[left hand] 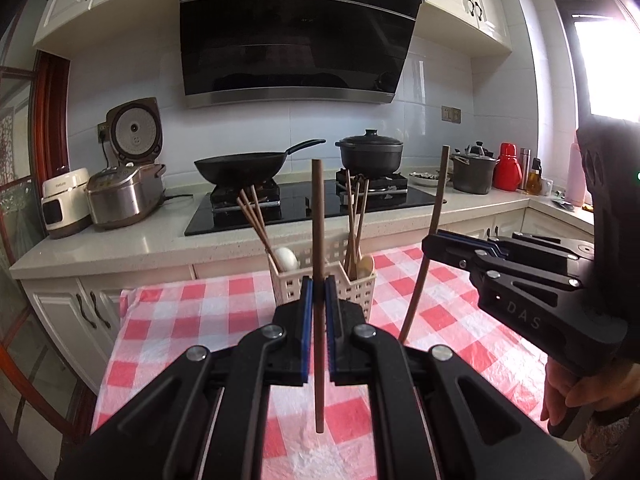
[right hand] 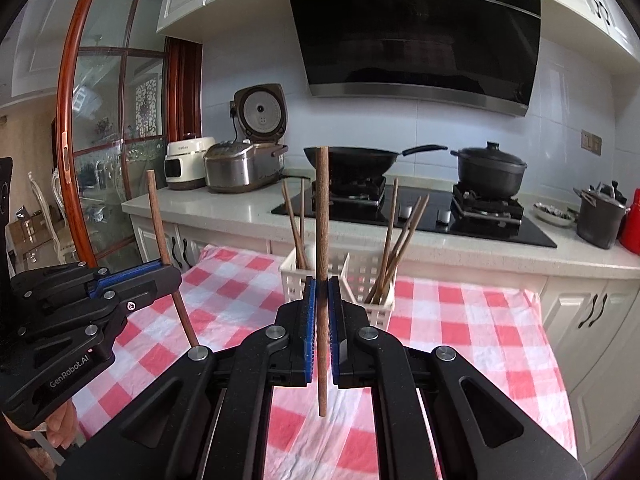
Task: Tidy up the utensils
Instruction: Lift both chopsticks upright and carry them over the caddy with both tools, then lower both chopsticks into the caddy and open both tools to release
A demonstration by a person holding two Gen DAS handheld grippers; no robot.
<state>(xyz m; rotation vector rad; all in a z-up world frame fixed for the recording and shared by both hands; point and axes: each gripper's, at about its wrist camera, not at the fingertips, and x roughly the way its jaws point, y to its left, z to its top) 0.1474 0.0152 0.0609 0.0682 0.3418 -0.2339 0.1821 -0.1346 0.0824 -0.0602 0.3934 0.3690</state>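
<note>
Upright between your left gripper's point(left hand: 319, 300) blue pads stands one brown chopstick point(left hand: 319, 240), clamped near its middle with both ends free. Your right gripper point(right hand: 322, 300) is closed the same way on a second chopstick point(right hand: 322, 240), also near vertical. Each tool appears in the other's view: the right gripper point(left hand: 436, 246) at the right edge of the left wrist picture, its stick point(left hand: 434, 220) leaning slightly; the left gripper point(right hand: 166, 274) at the left edge of the right wrist picture, its stick point(right hand: 160, 224) tilted.

Just beyond both sets of tips sits the white perforated utensil basket point(left hand: 360, 288) on the red-and-white checked cloth point(left hand: 180, 320). Its compartments already hold other chopsticks point(left hand: 252, 216) leaning outward, a white spoon point(left hand: 286, 258) on the left and a pale wooden spoon point(left hand: 366, 266) on the right; these protruding ends crowd the openings.

Farther back, the countertop point(left hand: 120, 248) carries a black hob with a wok point(left hand: 240, 166) and a lidded pot point(left hand: 370, 154), with a rice cooker point(left hand: 126, 192) to the left. A black range hood point(left hand: 300, 32) hangs above.
</note>
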